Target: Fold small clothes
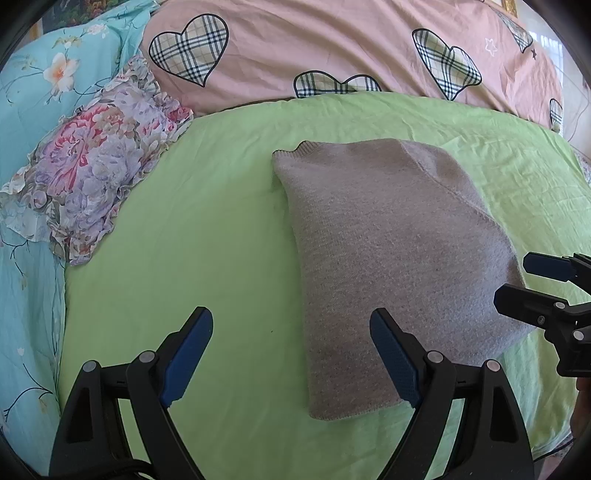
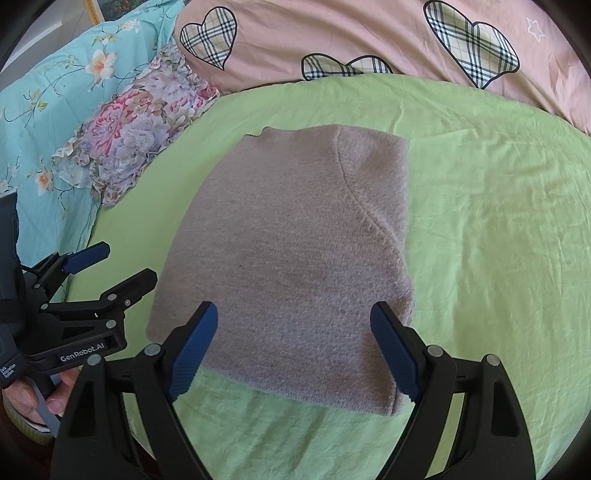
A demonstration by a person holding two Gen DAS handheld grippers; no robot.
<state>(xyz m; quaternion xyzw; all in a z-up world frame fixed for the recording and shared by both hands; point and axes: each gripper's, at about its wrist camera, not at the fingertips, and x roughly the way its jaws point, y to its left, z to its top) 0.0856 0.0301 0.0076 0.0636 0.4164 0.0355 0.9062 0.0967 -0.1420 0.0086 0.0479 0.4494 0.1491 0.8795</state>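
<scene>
- A grey-mauve knitted sweater (image 2: 291, 258) lies folded into a neat, roughly rectangular packet in the middle of a light green sheet (image 2: 498, 221) on a bed.
- Its long axis runs from 6 o'clock, nearest the cameras, toward 12 o'clock. The ribbed neck edge sits at the far end, near 11 o'clock; a curved sleeve seam crosses the right side.
- The knit looks soft, light and limp, not slippery. It would likely sag if lifted by one point, so I judge the near corners or the two long side edges the best places to pinch, both layers together.
- The right gripper (image 2: 293, 350) hovers above the near edge at 6 o'clock, its jaws spread wide and holding nothing.
- The left gripper (image 1: 291, 354) hangs just off the sweater's left edge, jaws likewise wide apart and empty; its right finger overlaps the knit in view.
- A hand (image 2: 40, 398) grips the left tool's handle at 8 o'clock in the right wrist view.
- Beyond, at 10 o'clock, lies a frilled floral pillow (image 2: 136, 125) on a turquoise flowered quilt (image 2: 44, 96).
- At 12 o'clock is a pink duvet (image 2: 332, 33) with plaid hearts.
</scene>
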